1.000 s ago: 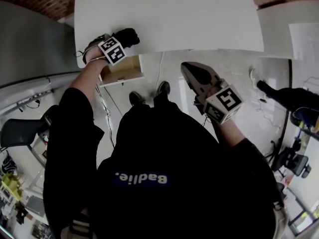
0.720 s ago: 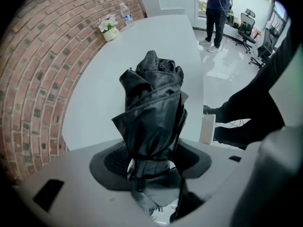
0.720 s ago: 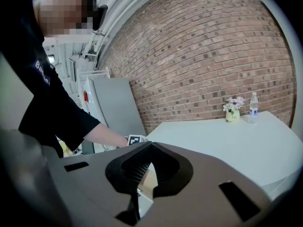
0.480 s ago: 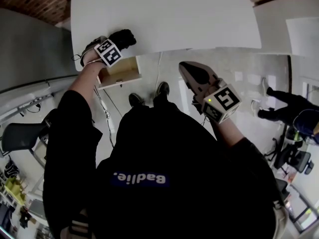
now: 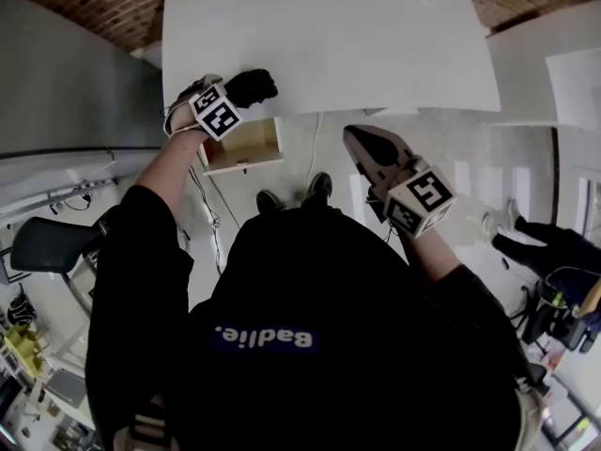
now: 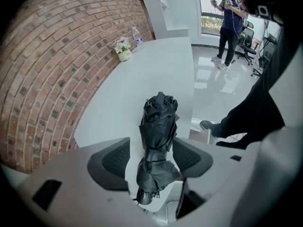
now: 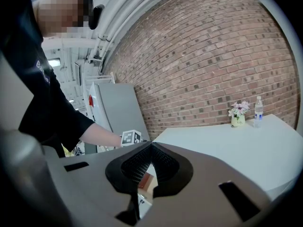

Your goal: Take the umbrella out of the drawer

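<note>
L hand-held gripper (image 6: 156,159): my ribbed pads (image 6: 116,157) just opened wide, clear of umbrella (image 6: 157,141) | umbrella: folded crumpled black fabric, on smooth white counter (image 6: 142,79) between them | R hand-held gripper (image 7: 150,148): jaws together, empty | drawer (image 5: 246,146): wood, open

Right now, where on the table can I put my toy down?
The wide middle of the white table is bare, between the folded black umbrella at its near left edge and the flower pot and water bottle at the far end. Those two spots are the crowded ones.

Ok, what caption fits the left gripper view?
The left gripper, jaws just opened, with the black umbrella lying between them on the white table.
</note>
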`<state>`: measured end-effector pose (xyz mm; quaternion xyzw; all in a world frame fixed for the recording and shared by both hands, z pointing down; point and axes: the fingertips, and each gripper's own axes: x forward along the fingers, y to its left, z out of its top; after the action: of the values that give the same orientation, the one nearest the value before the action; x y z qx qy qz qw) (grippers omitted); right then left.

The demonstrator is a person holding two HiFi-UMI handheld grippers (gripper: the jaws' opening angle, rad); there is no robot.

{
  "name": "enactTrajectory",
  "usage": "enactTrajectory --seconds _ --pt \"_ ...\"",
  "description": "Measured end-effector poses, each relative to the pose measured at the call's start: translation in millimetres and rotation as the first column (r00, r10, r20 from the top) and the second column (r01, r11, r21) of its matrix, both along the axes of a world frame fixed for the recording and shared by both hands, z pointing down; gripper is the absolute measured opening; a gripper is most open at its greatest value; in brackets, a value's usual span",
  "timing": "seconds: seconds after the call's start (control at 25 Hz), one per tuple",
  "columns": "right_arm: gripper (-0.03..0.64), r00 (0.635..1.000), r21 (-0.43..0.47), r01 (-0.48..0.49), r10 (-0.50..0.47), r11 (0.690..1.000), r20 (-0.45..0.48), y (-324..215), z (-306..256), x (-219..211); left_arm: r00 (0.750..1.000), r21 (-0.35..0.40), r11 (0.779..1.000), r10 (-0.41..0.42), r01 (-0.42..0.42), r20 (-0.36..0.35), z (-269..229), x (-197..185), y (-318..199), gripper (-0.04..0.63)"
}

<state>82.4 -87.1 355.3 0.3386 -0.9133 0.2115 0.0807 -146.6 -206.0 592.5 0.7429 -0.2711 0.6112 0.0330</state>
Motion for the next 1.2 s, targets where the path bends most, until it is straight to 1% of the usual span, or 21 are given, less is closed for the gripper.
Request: enactTrajectory --seconds 0.12,0.24,0.36,0.48,0.56,0.64,0.84,1.0,1.12,1.2 --pt "0.026 1.0 0.007 0.015 -0.015 1.0 -0.021 1.7 -0.2 -6.4 0.999 0.023 1.0 -0.02 0.021 -0.05 -14.2 1.3 3.8 0.274" --pt "0.026 1.0 0.014 0.023 -0.023 1.0 0.002 5.9 -7.4 -12.8 0.989 0.037 0.997 -0.069 0.075 -0.133 -30.1 3.6 11.4 0.242" --pt "0.026 1.0 0.023 0.024 -0.024 0.999 -0.02 9.0 -7.2 -12.4 0.965 0.066 0.988 -0.117 0.136 -0.235 -52.2 7.9 17.3 0.211" --pt "0.026 0.999 0.029 0.027 -0.026 0.999 -0.018 13.1 -9.3 -16.3 0.932 0.112 0.977 -0.133 0.18 -0.336 -78.6 15.3 24.6 0.182" --pt "0.026 0.999 0.032 0.031 -0.03 0.999 -0.015 16.3 -10.6 -19.5 0.911 0.124 0.971 -0.143 0.205 -0.387 -96.8 19.6 34.0 0.169" --pt "0.026 0.999 0.04 0.036 -0.035 0.999 -0.011 18.0 -12.0 -22.1 0.885 0.119 0.964 -0.163 0.237 -0.437 -111.3 23.4 44.3 0.153" --pt "0.026 0.998 0.099 0.054 -0.055 0.994 0.015 16.1 -21.8 -29.7 0.802 0.088 0.948 -0.205 0.304 -0.561 -138.1 31.3 68.6 0.116" --pt "0.026 0.998 0.108 0.063 -0.066 0.992 0.019 18.1 -25.0 -35.6 0.732 0.07 0.942 -0.207 0.329 -0.649 -165.5 41.1 85.5 0.093" --pt "0.026 0.997 0.103 0.068 -0.071 0.992 0.02 19.5 -26.3 -39.9 0.679 0.074 0.936 -0.193 0.343 -0.709 -189.4 49.3 96.1 0.067" --pt "0.026 0.997 0.104 0.073 -0.075 0.992 0.021 20.4 -27.0 -41.9 0.649 0.077 0.934 -0.182 0.349 -0.739 -202.4 55.4 104.1 0.05"
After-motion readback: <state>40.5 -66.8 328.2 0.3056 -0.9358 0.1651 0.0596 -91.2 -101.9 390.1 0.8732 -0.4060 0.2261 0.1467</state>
